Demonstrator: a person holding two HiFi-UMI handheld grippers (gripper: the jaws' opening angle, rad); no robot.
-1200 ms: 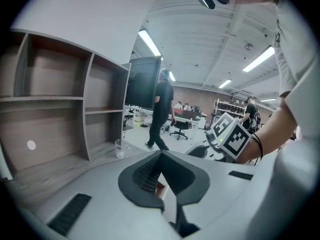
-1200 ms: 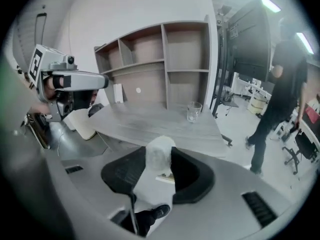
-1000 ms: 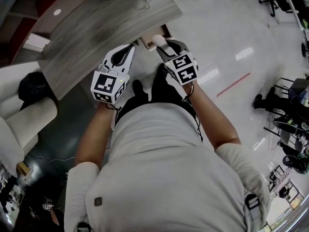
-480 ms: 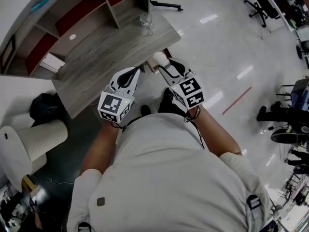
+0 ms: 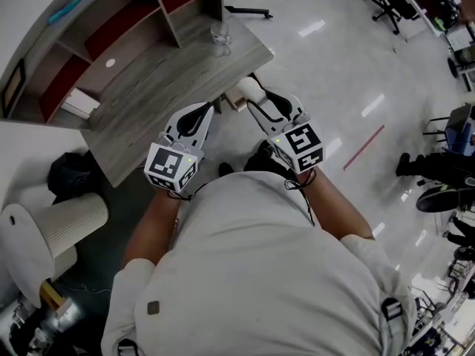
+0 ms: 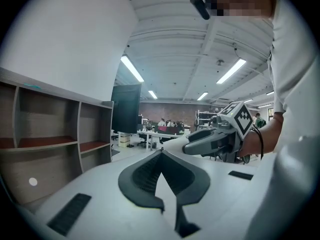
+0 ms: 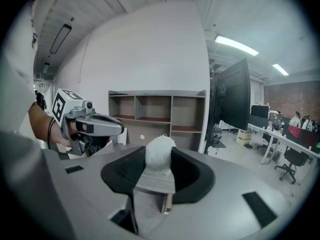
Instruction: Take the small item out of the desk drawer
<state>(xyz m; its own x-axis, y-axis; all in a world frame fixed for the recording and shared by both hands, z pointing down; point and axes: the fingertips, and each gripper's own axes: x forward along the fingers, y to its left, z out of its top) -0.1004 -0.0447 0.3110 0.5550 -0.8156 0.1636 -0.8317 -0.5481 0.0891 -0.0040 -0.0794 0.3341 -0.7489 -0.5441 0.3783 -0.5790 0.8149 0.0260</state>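
A white fluffy ball [image 7: 159,153] sits between the jaws of my right gripper [image 7: 159,159], which is shut on it. From the head view the ball [image 5: 247,89] hangs just above the open drawer [image 5: 231,102] at the front edge of the grey wooden desk [image 5: 163,87], held by the right gripper [image 5: 251,96]. In the right gripper view, part of the grey drawer [image 7: 156,180] shows under the ball. My left gripper [image 5: 205,110] hovers a little to the left, beside the desk edge. Its jaws [image 6: 161,154] meet at the tips with nothing between them.
A clear glass [image 5: 220,32] stands at the desk's far edge, beside open shelves [image 5: 119,28] holding a white box [image 5: 78,102]. A black bag [image 5: 70,173] and a beige ribbed bin [image 5: 63,217] are on the floor at left. Glossy floor with a red line [image 5: 364,147] lies to the right.
The head view has tilted, showing more of the desk and shelves. Both grippers have shifted slightly towards the person; the ball stays in the right gripper, now a little off the drawer.
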